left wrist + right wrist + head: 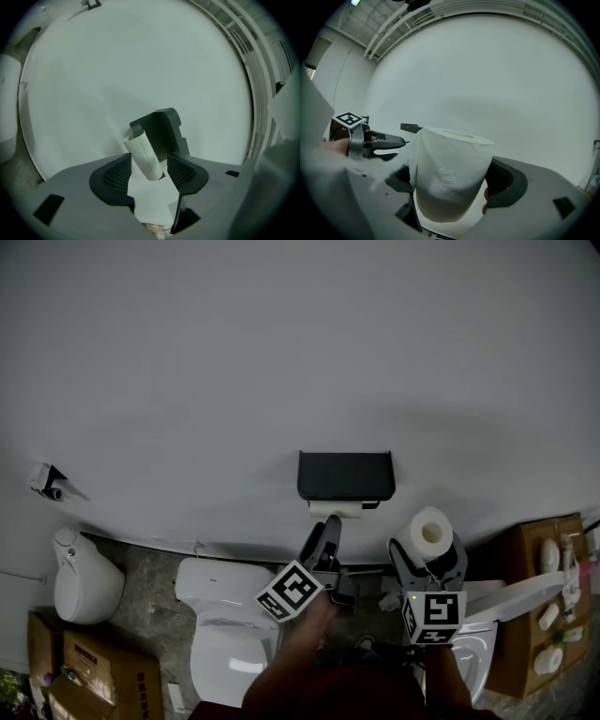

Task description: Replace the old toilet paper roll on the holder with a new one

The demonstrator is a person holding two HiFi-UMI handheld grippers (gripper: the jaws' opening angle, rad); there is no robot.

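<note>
A black holder (345, 474) is fixed to the white wall, with the thin, nearly used-up old roll (335, 509) under it. My left gripper (325, 532) is right below it, rolled to one side. In the left gripper view the old roll (143, 152) slants between the spread fingertips of the left gripper (149, 169) in front of the holder (161, 126); the pads stand off it. To the right, my right gripper (427, 563) is shut on a full white new roll (427, 532). The new roll (450, 173) stands upright in the right gripper (452, 185).
Below the holder stands a white toilet (230, 634). A second toilet with a raised lid (530, 594) is at the right, beside a wooden shelf (520, 549) with small items. A white wall-hung fixture (84, 577) and cardboard boxes (94, 667) are at the left.
</note>
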